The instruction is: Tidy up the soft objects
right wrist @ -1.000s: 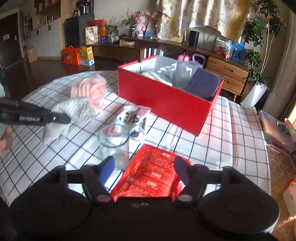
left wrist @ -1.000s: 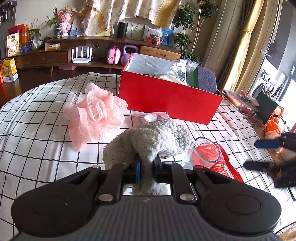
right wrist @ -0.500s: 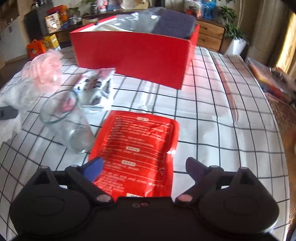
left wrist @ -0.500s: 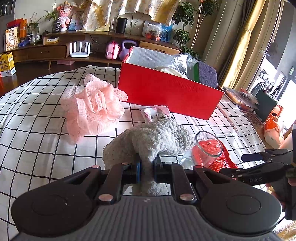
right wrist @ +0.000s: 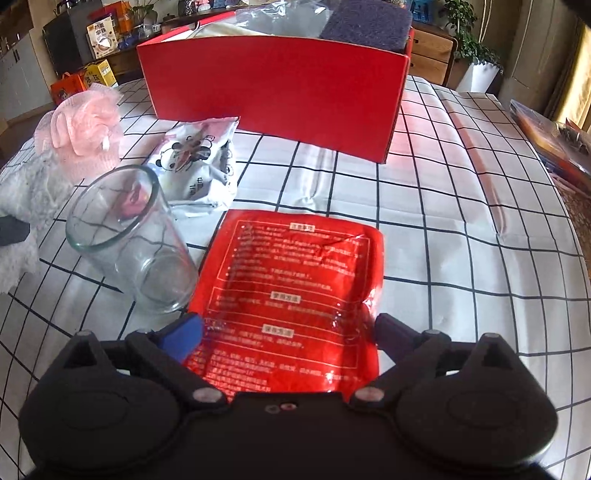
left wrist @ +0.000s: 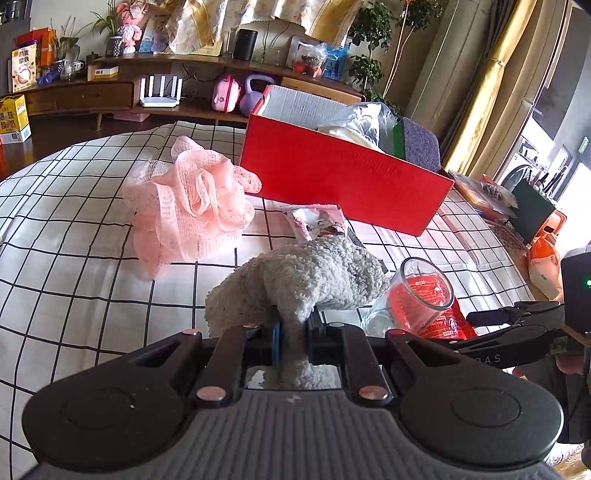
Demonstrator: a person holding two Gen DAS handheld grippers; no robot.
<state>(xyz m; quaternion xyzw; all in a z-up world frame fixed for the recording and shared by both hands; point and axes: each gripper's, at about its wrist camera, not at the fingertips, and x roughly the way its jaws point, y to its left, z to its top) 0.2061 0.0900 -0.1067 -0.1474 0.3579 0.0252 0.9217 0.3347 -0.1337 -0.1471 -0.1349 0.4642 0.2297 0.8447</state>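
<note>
the open red cardboard box (left wrist: 340,181) holds clear plastic bags (left wrist: 364,122) and a grey-purple sponge (left wrist: 419,144). the clear drinking glass (right wrist: 129,236) stands empty. the left gripper (left wrist: 293,328) pinches the fluffy grey-white towel (left wrist: 314,273) on the checked tablecloth (left wrist: 74,280); the right gripper (right wrist: 288,332), jaws opening, straddles the flat red plastic pouch (right wrist: 295,295), whose print is unreadable.

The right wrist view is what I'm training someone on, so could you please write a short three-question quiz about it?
1. True or false: the drinking glass stands directly beside the red foil pouch.
2. What lies between the right gripper's opening jaws? A) the pink mesh bath pouf B) the red foil pouch C) the panda-print packet
3. Fill in: the dark grey sponge sits inside the red ____.

Key: 1 true. 2 B; the pads are not pressing on it. 3 box.
</note>
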